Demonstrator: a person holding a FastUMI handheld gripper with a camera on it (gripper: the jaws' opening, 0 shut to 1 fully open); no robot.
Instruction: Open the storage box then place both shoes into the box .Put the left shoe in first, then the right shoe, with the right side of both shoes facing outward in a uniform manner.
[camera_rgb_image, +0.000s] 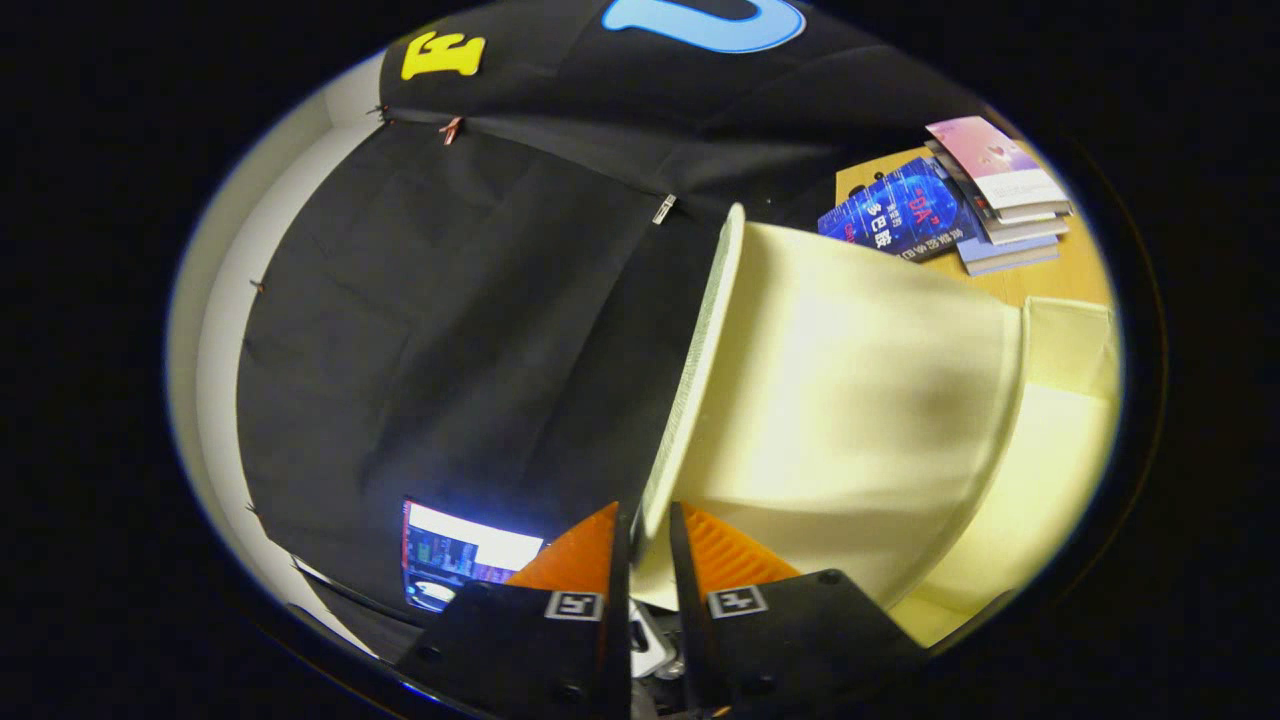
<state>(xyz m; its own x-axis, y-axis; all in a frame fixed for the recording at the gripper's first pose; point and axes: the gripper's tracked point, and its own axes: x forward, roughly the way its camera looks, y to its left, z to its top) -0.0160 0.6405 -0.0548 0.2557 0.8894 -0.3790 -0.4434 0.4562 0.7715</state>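
The pale cream plastic lid of the storage box (850, 400) stands swung up and tilted, its thin ribbed edge running from between the gripper (650, 545) fingers up and away toward the black cloth wall (450, 330). The jaws are drawn narrow, one finger on each side of that edge at its near end, so they appear closed on the lid's rim, though the exact contact of the pads is hard to make out behind the rim. The lid's broad smooth face turns to the right of the fingers and meets the cream body of the storage box (1070, 400) along a hinge line beyond and to the right. The box's inside cannot be seen past the lid, so what it holds, if anything, cannot be told.

Beyond the box, a yellowish wooden bench (1070, 280) carries a stack of books (1000, 200), with a blue-covered one lying beside a pile topped by a pink and white cover. To the left of the fingers, low against the wall, a lit screen (460, 555) glows, partly cut off by the gripper's body. A pale wall (215, 330) curves behind the cloth's left edge.
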